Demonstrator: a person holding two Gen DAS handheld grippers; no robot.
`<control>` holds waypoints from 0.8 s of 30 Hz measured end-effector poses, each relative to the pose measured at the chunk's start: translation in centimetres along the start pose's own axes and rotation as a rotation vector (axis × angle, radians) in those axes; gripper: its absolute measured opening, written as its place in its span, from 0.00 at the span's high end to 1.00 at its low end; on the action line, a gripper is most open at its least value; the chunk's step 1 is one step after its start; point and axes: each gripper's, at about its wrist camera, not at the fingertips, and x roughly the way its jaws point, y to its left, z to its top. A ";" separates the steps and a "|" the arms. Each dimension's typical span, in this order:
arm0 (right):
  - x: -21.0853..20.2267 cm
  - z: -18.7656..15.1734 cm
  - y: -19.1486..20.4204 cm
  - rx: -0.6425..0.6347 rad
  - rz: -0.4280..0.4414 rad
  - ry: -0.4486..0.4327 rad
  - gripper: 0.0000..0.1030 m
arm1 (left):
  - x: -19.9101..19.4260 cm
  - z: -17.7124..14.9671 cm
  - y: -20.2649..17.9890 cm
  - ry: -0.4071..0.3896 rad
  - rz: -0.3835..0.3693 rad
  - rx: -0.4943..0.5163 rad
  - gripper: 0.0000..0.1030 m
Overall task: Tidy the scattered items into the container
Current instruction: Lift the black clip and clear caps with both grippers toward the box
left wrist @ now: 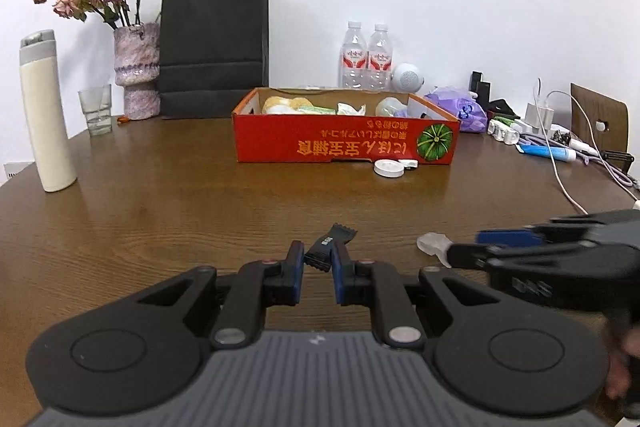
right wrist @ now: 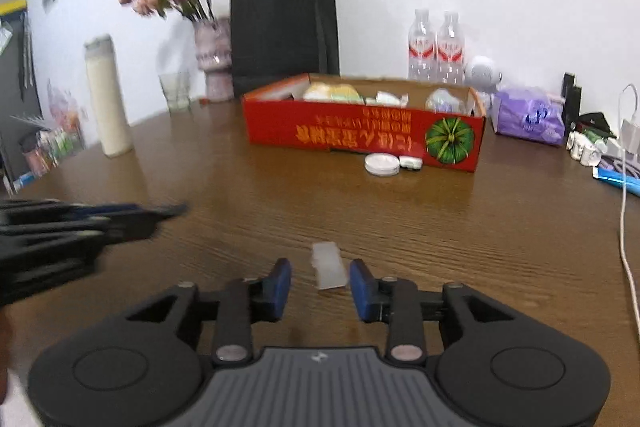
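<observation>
Left gripper (left wrist: 318, 261) clamps a dark packet (left wrist: 326, 251), long axis tilted up toward the red box (left wrist: 344, 143). Right gripper (right wrist: 320, 283) partly open, a clear plastic piece (right wrist: 329, 265) lying on the table (right wrist: 480, 227) between its pads; contact unclear, view blurred. Its long axis points roughly boxward.

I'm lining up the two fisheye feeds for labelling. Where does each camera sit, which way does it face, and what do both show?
Left wrist: sits behind the left gripper, facing across the table toward the red box; its jaws pinch a small black packet, and the right gripper enters from the right.
Right wrist: sits behind the right gripper, facing the same box; a clear plastic piece lies between its open jaws, and the left gripper shows at left.
Shared: box, black bag, water bottles, white lid.
</observation>
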 end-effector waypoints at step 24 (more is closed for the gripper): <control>-8.7 -4.0 5.2 0.057 -0.110 -0.237 0.92 | -4.7 -2.2 -1.0 -0.142 0.084 -0.040 0.85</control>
